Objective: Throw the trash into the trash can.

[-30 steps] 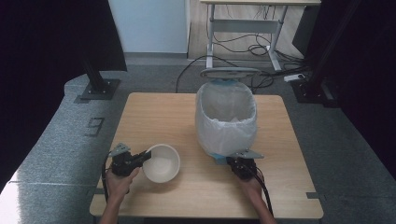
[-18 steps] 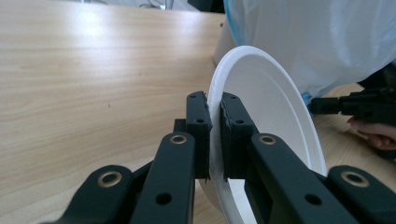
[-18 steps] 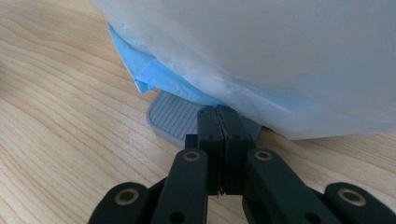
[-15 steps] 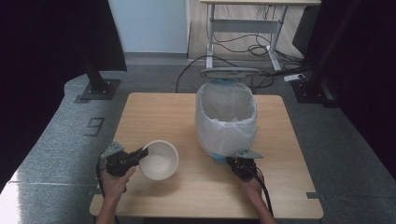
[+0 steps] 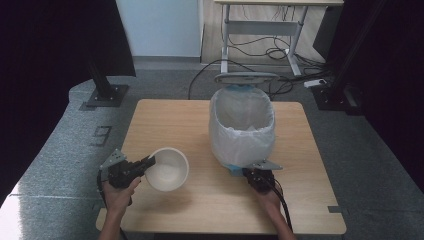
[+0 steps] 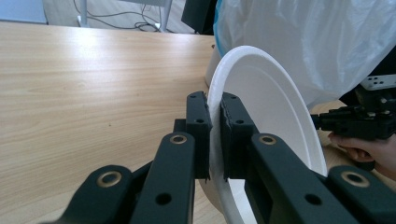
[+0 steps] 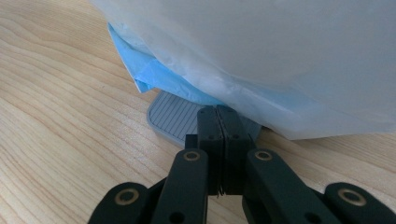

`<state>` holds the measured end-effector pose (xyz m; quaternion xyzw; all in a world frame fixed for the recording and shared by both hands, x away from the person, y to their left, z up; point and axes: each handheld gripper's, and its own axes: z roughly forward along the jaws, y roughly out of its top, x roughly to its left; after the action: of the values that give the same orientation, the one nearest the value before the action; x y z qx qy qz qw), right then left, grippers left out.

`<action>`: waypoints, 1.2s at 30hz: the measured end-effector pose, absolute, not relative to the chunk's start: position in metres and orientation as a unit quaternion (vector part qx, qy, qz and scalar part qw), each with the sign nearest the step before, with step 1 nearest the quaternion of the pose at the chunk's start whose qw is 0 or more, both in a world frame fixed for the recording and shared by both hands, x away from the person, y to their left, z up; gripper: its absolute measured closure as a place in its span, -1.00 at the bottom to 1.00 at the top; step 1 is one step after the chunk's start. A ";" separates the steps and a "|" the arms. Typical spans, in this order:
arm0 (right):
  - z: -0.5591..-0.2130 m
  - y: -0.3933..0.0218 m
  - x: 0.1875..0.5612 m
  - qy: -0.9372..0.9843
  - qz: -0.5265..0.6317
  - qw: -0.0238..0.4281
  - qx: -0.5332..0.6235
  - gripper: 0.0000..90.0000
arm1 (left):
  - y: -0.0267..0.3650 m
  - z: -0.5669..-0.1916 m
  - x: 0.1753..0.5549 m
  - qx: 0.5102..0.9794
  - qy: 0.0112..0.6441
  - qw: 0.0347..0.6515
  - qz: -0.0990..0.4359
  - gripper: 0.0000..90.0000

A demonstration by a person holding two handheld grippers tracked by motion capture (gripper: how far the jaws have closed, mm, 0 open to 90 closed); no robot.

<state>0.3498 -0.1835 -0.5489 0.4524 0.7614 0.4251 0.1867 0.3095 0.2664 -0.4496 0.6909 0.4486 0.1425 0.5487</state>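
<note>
The bowl (image 6: 275, 116) looks light and thin-walled, probably foam or paper, so it should lift with little effort but could dent or crease under a hard pinch. Its rim is the natural place to take it, and that is where the left tool (image 6: 214, 140) has it: the two jaws are closed down to the thickness of the wall, one inside the bowl and one outside. Held at one edge like this it may swing or slip if moved fast, and a tilt would spill anything inside; none of its contents can be made out.

It is plain white, round and fairly deep, with a smooth inside and a slightly thickened lip. In the high view the bowl (image 5: 168, 169) sits just ahead of the left tool (image 5: 148, 163), over the near-left part of the desk (image 5: 165, 120), tipped a little; whether its base touches the wood cannot be told.

The right tool (image 7: 217, 144) has its jaws pressed together with nothing between them. Their tips rest on a ribbed grey pedal (image 7: 173, 117) at the foot of a bin (image 5: 242, 125) lined with a white bag (image 7: 261, 51); a blue liner (image 7: 154, 74) shows beneath the bag. The bin stands directly ahead of this tool and off to the right of the bowl.
</note>
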 end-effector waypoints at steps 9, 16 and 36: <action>-0.549 -0.184 0.350 0.761 0.426 0.185 0.452 0.96 | 0.265 -0.438 0.306 0.689 0.433 0.563 0.144 0.86; -0.549 -0.184 0.350 0.761 0.426 0.185 0.453 0.96 | 0.267 -0.430 0.303 0.683 0.427 0.573 0.148 0.86; -0.549 -0.184 0.350 0.761 0.426 0.186 0.452 0.96 | 0.264 -0.418 0.302 0.683 0.414 0.582 0.149 0.86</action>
<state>0.3502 -0.1840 -0.5490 0.4523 0.7612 0.4261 0.1855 0.3023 0.2642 -0.4184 0.6834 0.4142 0.1494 0.5823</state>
